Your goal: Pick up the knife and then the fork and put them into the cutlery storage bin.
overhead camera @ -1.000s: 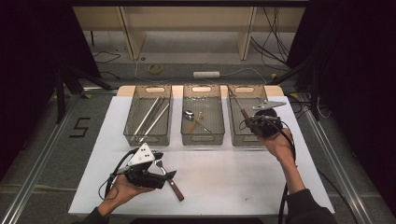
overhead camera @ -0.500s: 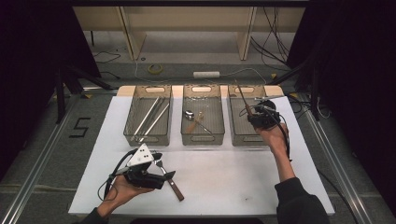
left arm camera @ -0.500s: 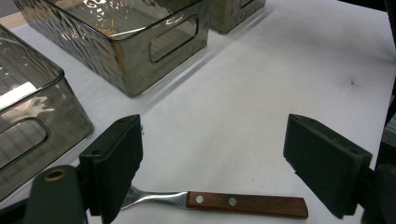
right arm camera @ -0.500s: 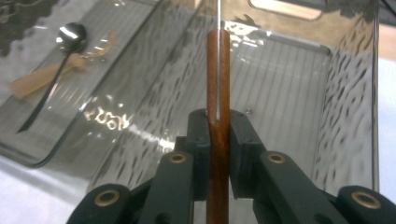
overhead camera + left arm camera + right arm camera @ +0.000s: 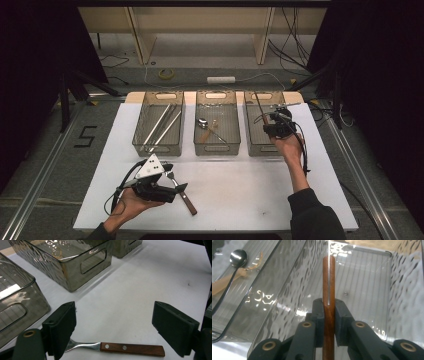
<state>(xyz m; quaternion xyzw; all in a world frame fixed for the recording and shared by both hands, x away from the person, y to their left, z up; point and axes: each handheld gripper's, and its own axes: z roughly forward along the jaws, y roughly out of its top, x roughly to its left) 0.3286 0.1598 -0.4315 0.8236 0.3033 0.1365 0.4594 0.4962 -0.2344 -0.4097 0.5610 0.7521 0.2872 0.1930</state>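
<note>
Wood-handled utensil [image 5: 328, 302] clamped in R tongs [image 5: 328, 305] over rightmost bin [image 5: 260, 145] — L tongs [image 5: 113, 330] spread wide.

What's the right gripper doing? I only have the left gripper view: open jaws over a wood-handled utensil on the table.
Observer: The right gripper is over the right-hand bin, jaws shut on a brown wooden handle.
Operator: Which way does the handle point?
Observer: Away from the person, toward that bin's far end.
Operator: What's in the middle bin?
Observer: The middle bin holds a metal spoon lying beside a pale utensil.
</note>
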